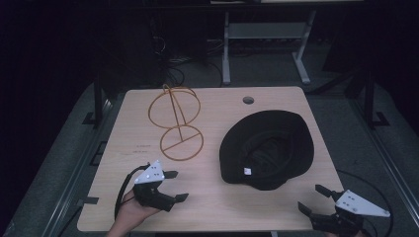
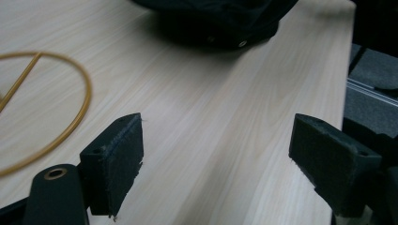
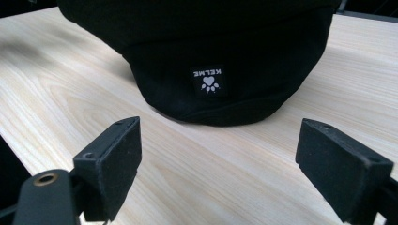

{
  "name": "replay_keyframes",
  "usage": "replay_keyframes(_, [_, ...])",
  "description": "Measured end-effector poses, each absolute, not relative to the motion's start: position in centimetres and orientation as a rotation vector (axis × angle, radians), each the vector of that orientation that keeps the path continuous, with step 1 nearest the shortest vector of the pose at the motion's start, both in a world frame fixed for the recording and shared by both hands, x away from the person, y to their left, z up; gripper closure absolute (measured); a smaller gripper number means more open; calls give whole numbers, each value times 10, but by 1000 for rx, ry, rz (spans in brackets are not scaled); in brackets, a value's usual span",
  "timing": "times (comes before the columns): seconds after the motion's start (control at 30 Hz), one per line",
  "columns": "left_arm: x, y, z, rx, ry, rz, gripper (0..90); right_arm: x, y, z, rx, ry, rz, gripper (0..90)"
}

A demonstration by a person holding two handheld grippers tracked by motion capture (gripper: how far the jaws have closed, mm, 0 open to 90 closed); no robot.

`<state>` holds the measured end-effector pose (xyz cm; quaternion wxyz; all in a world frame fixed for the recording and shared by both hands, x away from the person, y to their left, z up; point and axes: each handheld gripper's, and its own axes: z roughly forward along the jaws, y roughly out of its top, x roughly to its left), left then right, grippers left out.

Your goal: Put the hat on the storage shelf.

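Observation:
A black brimmed hat (image 1: 267, 148) lies crown down on the right half of the wooden table (image 1: 217, 202); the right gripper view shows its edge (image 3: 206, 61) with a small white-printed label (image 3: 209, 80). A gold wire hat stand (image 1: 177, 121) is at the left middle, and its round base ring (image 2: 70, 117) appears in the left gripper view. My left gripper (image 1: 176, 186) is open near the front left edge, held by a hand. My right gripper (image 1: 314, 198) is open at the front right corner, just short of the hat.
A round cable hole (image 1: 248, 100) sits near the table's far edge. Behind the table stand a grey metal frame (image 1: 267, 44) and loose cables on the dark floor. Bare wood lies between the two grippers.

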<state>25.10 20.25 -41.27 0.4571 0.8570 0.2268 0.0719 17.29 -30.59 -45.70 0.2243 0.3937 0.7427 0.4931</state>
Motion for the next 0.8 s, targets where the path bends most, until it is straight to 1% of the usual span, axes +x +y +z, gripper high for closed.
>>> replay_keyframes(0.1, [252, 194, -407, 2120, 524, 178, 178, 173, -307, -457, 1096, 2039, 1370, 143])
replay_keyframes(0.17, [252, 179, -398, 2116, 481, 174, 178, 173, -308, -458, 1102, 2039, 1373, 143])
replay_keyframes(0.2, [252, 179, -398, 2116, 481, 174, 178, 173, -308, -458, 1102, 2039, 1373, 143])
replay_keyframes(0.23, [253, 168, -393, 2124, 453, 171, 179, 173, -308, -458, 1102, 2040, 1374, 143])
replay_keyframes(0.27, [253, 168, -393, 2124, 453, 171, 179, 173, -308, -458, 1102, 2040, 1374, 143])
replay_keyframes(0.37, [256, 147, -385, 2150, 397, 165, 180, 173, -308, -457, 1094, 2047, 1374, 143])
replay_keyframes(0.8, [268, 96, -384, 2218, 305, 115, 196, 171, -312, -457, 1099, 2043, 1390, 143])
